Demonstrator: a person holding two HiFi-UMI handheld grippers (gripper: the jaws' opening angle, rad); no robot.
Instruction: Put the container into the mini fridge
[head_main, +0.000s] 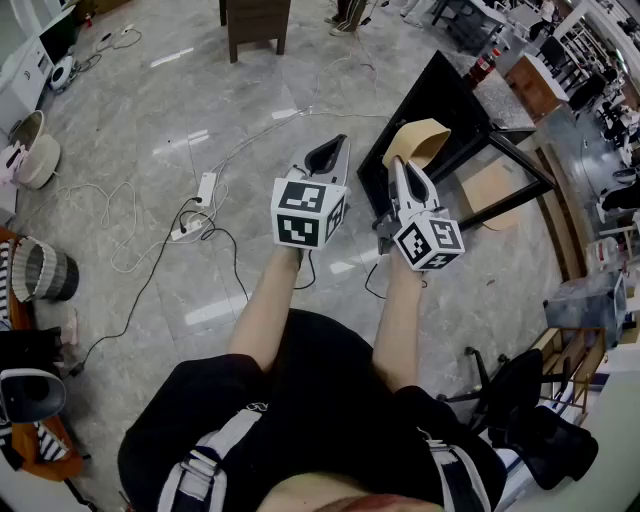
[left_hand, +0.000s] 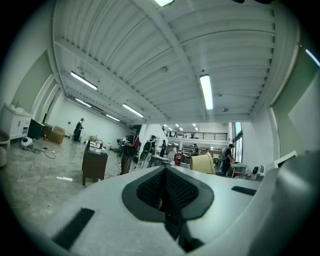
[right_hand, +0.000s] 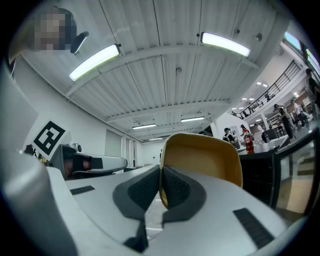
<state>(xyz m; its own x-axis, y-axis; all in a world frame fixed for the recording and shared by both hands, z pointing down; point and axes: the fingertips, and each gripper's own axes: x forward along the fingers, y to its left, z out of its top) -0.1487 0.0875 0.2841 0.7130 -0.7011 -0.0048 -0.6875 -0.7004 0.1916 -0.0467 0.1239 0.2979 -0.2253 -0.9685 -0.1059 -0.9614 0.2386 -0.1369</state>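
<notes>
My right gripper (head_main: 400, 168) (right_hand: 161, 187) is shut on the rim of a tan, open container (head_main: 420, 140) (right_hand: 200, 160) and holds it up in the air, tilted on its side. To its left, at about the same height, my left gripper (head_main: 326, 155) (left_hand: 164, 197) is shut with nothing between its pads. The container (left_hand: 202, 163) also shows small in the left gripper view. A black box-like cabinet (head_main: 430, 110), which may be the mini fridge, stands on the floor just beyond the right gripper. I cannot tell whether its door is open.
A white power strip (head_main: 206, 186) and loose cables lie on the grey floor to the left. A dark wooden stand (head_main: 255, 25) is at the top, a striped basket (head_main: 40, 270) at the left edge, and a black chair (head_main: 520, 400) at the lower right.
</notes>
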